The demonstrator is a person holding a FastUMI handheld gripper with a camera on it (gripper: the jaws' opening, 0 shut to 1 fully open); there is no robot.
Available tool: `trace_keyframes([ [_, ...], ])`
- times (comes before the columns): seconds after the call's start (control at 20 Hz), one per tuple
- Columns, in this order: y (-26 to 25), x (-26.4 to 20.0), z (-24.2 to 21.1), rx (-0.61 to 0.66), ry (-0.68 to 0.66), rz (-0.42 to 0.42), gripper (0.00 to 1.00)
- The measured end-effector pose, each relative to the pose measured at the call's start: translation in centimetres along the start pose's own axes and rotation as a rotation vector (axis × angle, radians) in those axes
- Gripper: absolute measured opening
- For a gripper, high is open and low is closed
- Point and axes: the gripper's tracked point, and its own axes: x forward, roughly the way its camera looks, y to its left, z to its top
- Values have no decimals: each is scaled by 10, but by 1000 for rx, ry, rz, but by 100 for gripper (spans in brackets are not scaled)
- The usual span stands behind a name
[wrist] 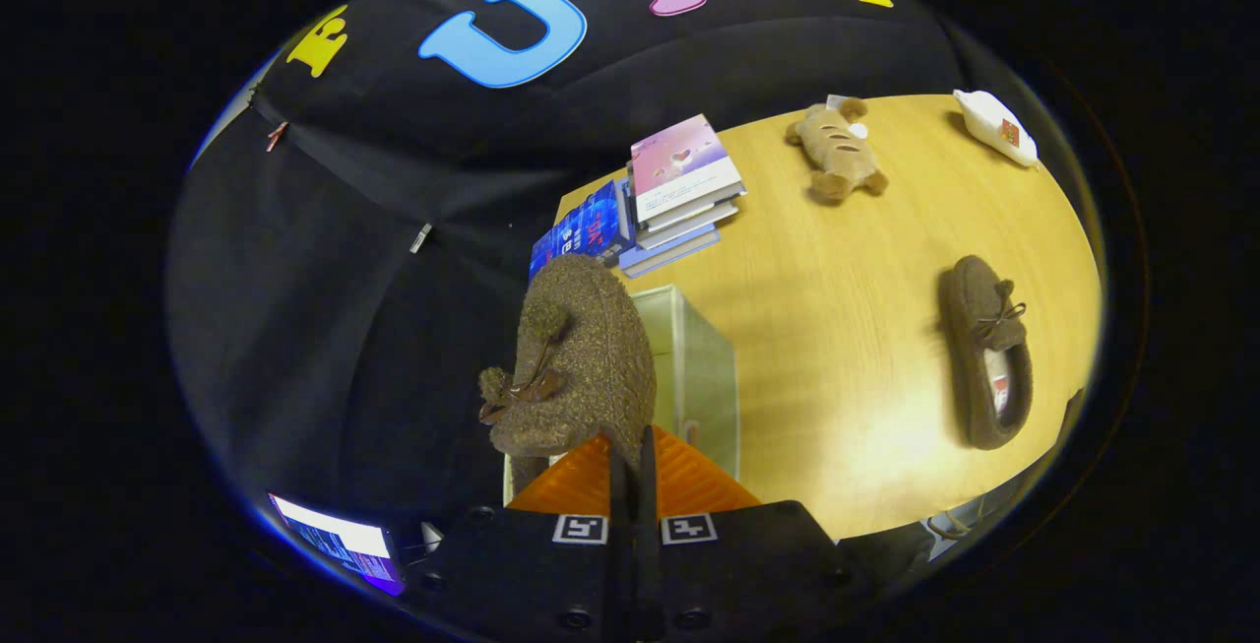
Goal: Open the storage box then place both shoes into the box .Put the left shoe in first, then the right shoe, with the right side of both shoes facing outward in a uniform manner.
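A brown fuzzy slipper (581, 357) with a small bow hangs from my gripper (633, 446), whose two fingers are pressed together on its heel rim. It is held in the air, toe pointing away, above the pale storage box (699, 367) that stands just beyond the fingers on the wooden table (847, 328). I cannot tell whether the box is open. The second brown slipper (987, 353) lies flat on the table off to the right, well away from the fingers.
A stack of books (669, 195) sits behind the box near the table's far edge. A plush toy (837, 151) and a white bottle (994, 126) lie at the far right. A lit screen (335, 540) shows low on the left.
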Motion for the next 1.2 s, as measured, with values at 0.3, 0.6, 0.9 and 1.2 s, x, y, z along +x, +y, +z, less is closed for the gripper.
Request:
trace_keyframes([
  [0.3, 30, 52, -26, 67, 36, -33, 5],
  [0.6, 38, 95, -46, 120, 76, -76, 5],
  [0.9, 51, 109, -49, 120, 105, -32, 14],
  [1.2, 64, 103, -50, 113, 154, 49, 93],
])
